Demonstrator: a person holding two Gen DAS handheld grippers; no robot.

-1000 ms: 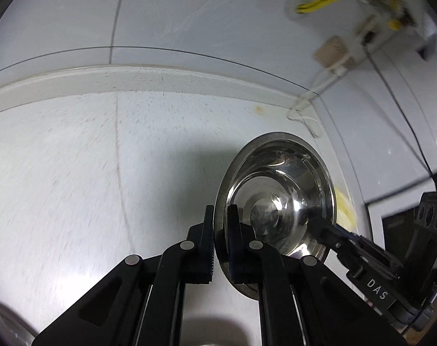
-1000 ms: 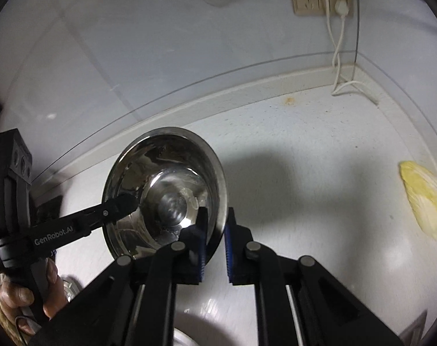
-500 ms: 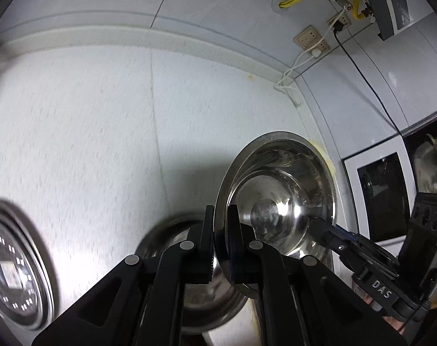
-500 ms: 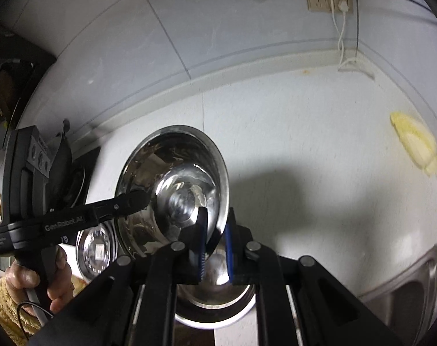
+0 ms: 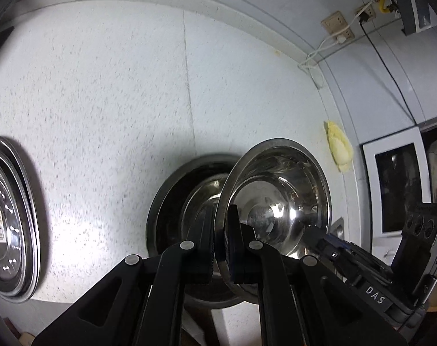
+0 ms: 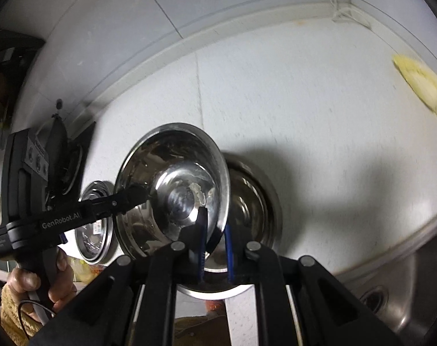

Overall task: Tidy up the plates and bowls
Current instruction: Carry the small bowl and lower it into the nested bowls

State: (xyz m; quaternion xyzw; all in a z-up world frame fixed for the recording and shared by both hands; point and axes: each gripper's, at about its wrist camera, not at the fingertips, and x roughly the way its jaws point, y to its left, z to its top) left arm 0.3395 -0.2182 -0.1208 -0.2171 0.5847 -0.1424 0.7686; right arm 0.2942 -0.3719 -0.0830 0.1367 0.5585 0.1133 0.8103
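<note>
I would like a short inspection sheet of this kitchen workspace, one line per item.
Surface: white speckled counter, sink at its right.
Job's things: steel bowl held tilted over a larger bowl; stacked plates at left.
Clutter: yellow cloth.
Grippers: left gripper and right gripper each clamp the bowl's rim.
Cables: white cord, black cable.
Surroundings: tiled wall, sockets.

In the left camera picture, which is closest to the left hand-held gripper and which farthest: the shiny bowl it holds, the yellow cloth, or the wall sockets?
From the left hand-held gripper, nearest first:
1. Shiny bowl, pinched by its rim between the fingers.
2. Yellow cloth, on the counter's right edge, by the wall.
3. Wall sockets, up on the wall at the far right corner.
</note>
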